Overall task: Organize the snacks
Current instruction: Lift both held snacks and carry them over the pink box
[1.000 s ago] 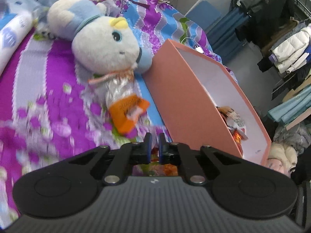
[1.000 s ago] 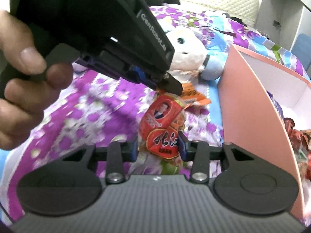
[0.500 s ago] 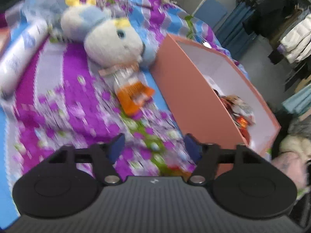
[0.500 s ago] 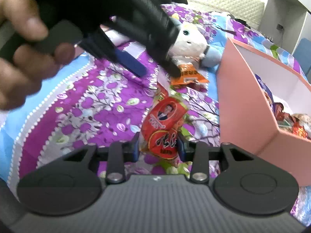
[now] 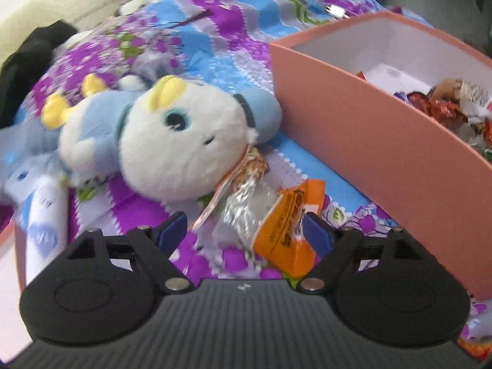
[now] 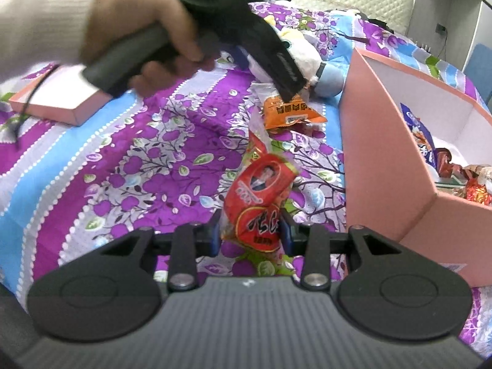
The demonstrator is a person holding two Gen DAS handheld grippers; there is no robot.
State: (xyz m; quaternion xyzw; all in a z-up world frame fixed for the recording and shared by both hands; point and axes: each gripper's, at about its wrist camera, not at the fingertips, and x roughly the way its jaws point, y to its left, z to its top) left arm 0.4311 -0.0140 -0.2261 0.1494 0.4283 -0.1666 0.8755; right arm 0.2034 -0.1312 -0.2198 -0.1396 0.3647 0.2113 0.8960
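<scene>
Jaws: left gripper spread wide around the orange packet, apparently ready to clamp; right gripper clamps the red packet, destined for the pink box.

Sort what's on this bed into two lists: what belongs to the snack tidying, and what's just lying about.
Part of the job:
- red snack packet, clamped in the right hand-held gripper
- orange snack packet, between the open fingers of the left hand-held gripper
- pink box holding snacks

Just lying about:
- plush toy
- pink lid
- floral bedspread
</scene>
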